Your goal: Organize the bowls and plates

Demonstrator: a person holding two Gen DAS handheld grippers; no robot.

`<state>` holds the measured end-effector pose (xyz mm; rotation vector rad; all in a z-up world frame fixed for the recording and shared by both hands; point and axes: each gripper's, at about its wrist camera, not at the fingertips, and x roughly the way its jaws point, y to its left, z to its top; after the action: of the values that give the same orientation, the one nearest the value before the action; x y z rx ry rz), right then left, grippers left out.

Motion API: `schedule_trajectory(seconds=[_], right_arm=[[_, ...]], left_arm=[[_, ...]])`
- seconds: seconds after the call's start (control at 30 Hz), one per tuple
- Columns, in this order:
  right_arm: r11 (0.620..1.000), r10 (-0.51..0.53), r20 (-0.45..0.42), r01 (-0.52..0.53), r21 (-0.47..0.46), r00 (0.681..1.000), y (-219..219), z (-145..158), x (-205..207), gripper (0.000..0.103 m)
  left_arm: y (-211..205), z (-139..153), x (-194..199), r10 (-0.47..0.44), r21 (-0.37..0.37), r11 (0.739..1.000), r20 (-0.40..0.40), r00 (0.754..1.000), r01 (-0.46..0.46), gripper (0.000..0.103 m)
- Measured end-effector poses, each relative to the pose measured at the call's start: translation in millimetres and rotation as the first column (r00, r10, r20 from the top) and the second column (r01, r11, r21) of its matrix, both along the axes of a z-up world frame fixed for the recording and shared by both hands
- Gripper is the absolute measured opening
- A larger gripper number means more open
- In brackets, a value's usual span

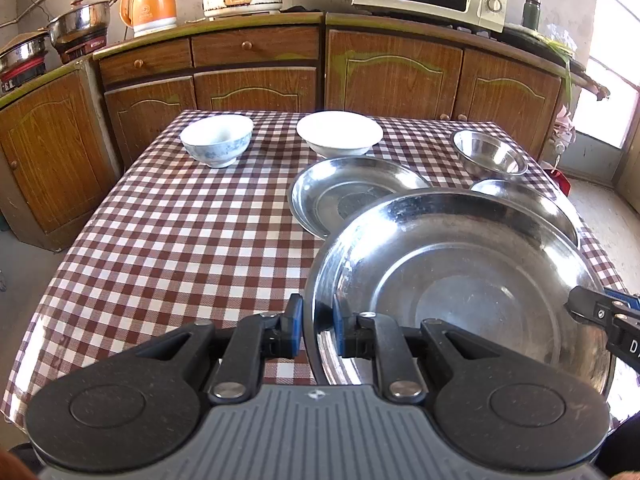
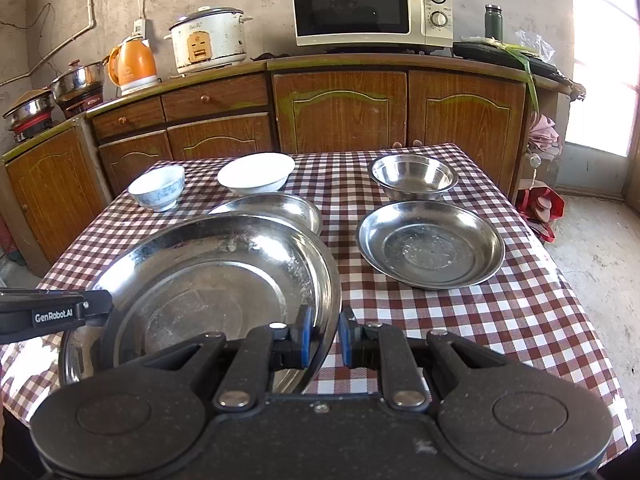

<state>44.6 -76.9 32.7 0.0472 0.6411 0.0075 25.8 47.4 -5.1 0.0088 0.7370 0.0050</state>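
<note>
The left tongs (image 1: 316, 328) are pinched on the near-left rim of the large steel plate (image 1: 452, 296), one blue pad outside the rim and one inside. The right tongs (image 2: 325, 336) are pinched on the opposite rim of that plate, which fills the lower left of the right wrist view and the lower right of the left wrist view. Whether the plate rests on the checked worktop (image 1: 172, 240) or hangs just above it is hard to say.

The right wrist view shows a second steel plate (image 2: 430, 246) whole at centre right, with a steel bowl (image 2: 414, 176) behind it; in the left wrist view the large plate hides most of that second plate. A third steel plate (image 1: 352, 192) lies behind the large one. A blue-patterned bowl (image 1: 218, 140) and a white bowl (image 1: 339, 132) stand at the far edge.
</note>
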Motion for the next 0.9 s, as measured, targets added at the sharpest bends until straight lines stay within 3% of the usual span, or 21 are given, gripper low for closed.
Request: schedule_trajectory(seconds=[0.9], right_arm=[[0.999, -0.05, -0.048, 0.05, 0.012, 0.998, -19, -20, 5, 0.019]], left_arm=[[-16, -19, 7, -0.03, 0.003, 1.0, -0.049, 0.998, 0.031, 0.017]])
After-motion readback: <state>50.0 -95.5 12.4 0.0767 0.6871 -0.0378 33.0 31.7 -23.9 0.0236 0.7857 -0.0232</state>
